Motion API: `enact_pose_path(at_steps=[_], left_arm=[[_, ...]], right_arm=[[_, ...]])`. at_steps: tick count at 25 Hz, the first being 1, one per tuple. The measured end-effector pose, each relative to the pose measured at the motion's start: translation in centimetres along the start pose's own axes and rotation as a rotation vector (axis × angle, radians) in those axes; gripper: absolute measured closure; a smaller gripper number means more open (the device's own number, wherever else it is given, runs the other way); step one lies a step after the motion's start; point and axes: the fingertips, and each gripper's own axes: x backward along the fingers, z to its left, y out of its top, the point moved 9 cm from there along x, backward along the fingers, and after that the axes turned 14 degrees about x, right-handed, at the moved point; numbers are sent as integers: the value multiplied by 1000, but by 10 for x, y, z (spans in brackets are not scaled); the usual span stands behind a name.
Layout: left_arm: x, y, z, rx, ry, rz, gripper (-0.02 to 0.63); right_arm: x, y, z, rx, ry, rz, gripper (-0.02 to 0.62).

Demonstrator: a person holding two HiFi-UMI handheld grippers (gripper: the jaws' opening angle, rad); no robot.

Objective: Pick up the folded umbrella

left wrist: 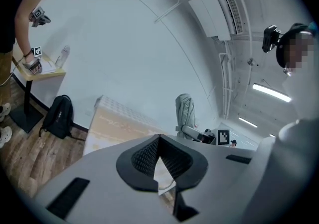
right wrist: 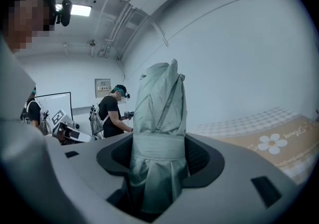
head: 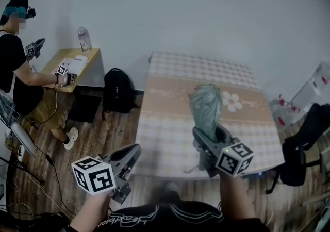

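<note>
The right gripper (right wrist: pixel 159 156) has its jaws spread wide and clamped on the folded umbrella (right wrist: pixel 160 103), with the dark, finely textured pads (right wrist: pixel 197 154) pressing in from both sides. The umbrella is a soft bundle of pale grey-green cloth. It is pleated and gathered below the jaws and cinched by a flat wrap band (right wrist: pixel 158 144) level with the pads. Beyond the jaw tips it rises as a rumpled, blunt-topped column. It stands upright, raised over the table (head: pixel 170 122), which is draped in checked fabric with a beige stripe and a white flower (head: pixel 233 101). The left gripper (left wrist: pixel 159 161) is smooth grey plastic with meshed black pads. Its jaws are closed tip to tip on nothing, leaving a small triangular gap behind the tips. The umbrella's lower end drops out of sight behind the right jaws, and its handle cannot be made out.
</note>
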Motion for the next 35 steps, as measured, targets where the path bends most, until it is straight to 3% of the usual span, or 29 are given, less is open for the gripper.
enact_pose_path(at_steps=[7,17,35], left_arm=[[19,-3,-23,-79,-83,-10,611],[44,-8,-43,-137,-157,-38,611],[53,-2,-54,-178,-161,-55,611]], right_arm=[[35,37,46,59,-22,-106,334],[63,45,92,87,-35,-126,334],[67,40,103,91,-40,-109,334]])
